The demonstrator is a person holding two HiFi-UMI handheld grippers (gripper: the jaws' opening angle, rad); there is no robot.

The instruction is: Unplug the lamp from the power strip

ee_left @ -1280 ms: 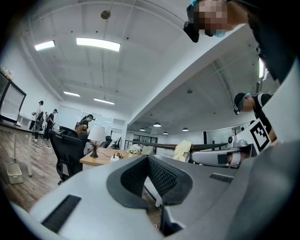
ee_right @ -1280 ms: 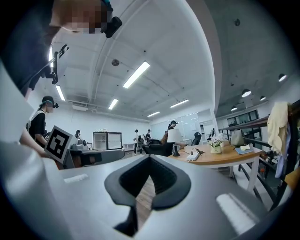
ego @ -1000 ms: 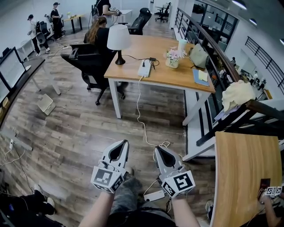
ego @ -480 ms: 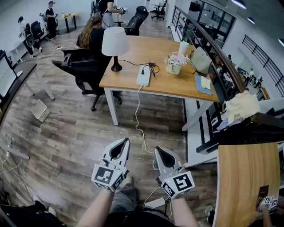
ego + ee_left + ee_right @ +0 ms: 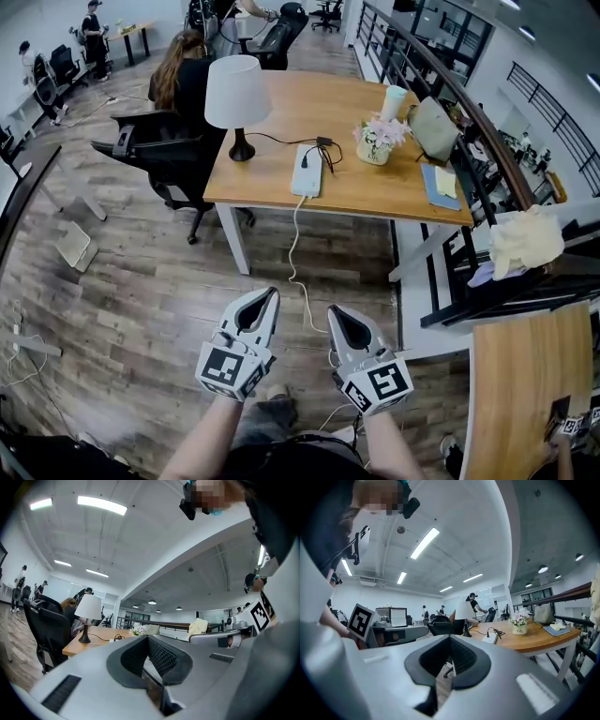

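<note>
The white-shaded lamp (image 5: pixel 236 94) stands on the left part of the wooden desk (image 5: pixel 375 192), far ahead of me. Its black cord runs to a black plug (image 5: pixel 323 142) at the far end of the white power strip (image 5: pixel 307 171), which lies mid-desk. My left gripper (image 5: pixel 270 293) and right gripper (image 5: pixel 334 311) are held side by side over the floor, well short of the desk, both shut with nothing in them. The left gripper view shows its gripper (image 5: pixel 149 639) with the lamp (image 5: pixel 88 610) distant. In the right gripper view its gripper (image 5: pixel 450 639) points toward the lamp (image 5: pixel 464 613) and power strip (image 5: pixel 491 639).
A person sits in a black office chair (image 5: pixel 155 145) at the desk's left side. The desk also holds a flower pot (image 5: pixel 378 142), a cup (image 5: pixel 394 98), a grey bag (image 5: pixel 433 124) and a blue notebook (image 5: pixel 437 187). A white cable (image 5: pixel 296 248) hangs to the floor. A railing (image 5: pixel 487 159) runs on the right.
The desk with the lamp and power strip has come closer and lower in the head view. Both grippers stay shut, side by side, in the same place in the view.
</note>
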